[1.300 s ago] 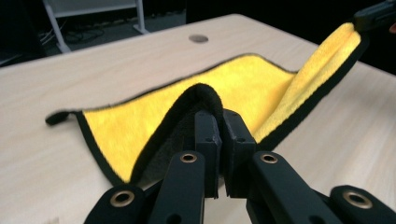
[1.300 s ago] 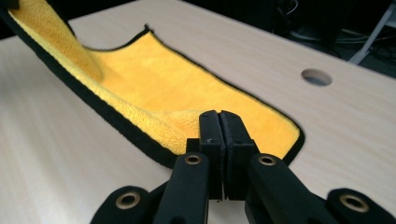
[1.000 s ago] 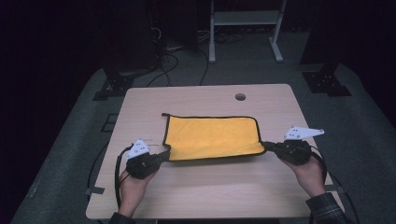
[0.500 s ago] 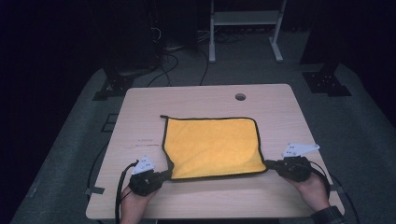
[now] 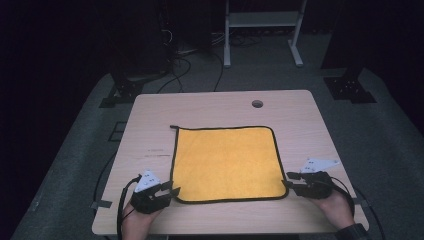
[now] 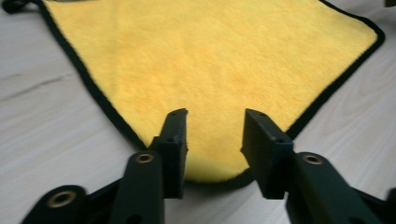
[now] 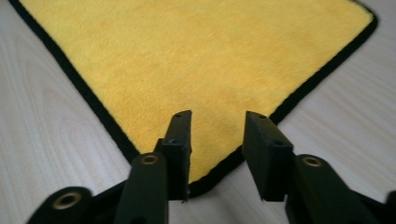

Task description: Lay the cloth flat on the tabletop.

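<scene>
The cloth (image 5: 226,162) lay flat mid-desk (image 5: 150,130), nearer the front edge. Both tongs stood apart, empty: the left gripper (image 5: 170,190) at its front-left corner, the right gripper (image 5: 288,179) at its front-right corner.

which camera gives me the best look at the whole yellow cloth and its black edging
The high view: the yellow cloth lies flat there with all four edges in sight. The left gripper view has one near corner between the open left claw, the right gripper view the other near corner at the right claw.
</scene>
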The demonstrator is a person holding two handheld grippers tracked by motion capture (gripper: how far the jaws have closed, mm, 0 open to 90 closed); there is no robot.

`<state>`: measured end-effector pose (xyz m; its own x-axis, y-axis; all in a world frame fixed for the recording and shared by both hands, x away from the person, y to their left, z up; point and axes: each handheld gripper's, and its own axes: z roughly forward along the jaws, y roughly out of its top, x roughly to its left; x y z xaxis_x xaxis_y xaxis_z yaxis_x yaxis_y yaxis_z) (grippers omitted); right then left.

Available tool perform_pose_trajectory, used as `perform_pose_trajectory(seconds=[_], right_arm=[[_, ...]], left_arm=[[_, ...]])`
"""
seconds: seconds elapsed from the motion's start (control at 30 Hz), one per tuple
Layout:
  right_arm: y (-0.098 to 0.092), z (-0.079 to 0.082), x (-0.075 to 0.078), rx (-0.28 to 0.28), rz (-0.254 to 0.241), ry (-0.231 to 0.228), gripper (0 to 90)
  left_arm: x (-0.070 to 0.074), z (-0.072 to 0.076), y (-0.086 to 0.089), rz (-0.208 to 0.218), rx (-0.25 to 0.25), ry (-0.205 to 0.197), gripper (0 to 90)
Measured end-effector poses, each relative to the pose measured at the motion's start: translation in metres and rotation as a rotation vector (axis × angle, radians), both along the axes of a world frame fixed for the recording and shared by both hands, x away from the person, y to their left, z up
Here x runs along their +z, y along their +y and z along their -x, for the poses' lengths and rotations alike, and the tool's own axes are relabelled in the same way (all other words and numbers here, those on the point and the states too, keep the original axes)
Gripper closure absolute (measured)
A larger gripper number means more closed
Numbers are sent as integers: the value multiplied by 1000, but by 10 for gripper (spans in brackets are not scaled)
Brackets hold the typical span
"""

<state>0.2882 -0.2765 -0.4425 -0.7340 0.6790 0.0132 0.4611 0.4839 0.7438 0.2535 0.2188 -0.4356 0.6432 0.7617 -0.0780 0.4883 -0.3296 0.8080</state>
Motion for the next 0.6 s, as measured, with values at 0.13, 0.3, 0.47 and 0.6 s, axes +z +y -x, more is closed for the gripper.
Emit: perform_pose_trajectory(seconds=[0.13,0.3,0.47,0.6], right_arm=[[-14,-10,-5,-83,2,-37,312],[-29,-23,-15,-180,0,-28,196],[-43,-36,-23,-279,8,-13,135],[-49,-45,-31,-321,39,-5,122]], left_arm=[[1,-9,8,-14,39,-29,417],[-1,-25,11,-29,63,-41,287],[-6,-51,11,-22,86,-40,201],[-10,-74,10,-37,94,-27,164]])
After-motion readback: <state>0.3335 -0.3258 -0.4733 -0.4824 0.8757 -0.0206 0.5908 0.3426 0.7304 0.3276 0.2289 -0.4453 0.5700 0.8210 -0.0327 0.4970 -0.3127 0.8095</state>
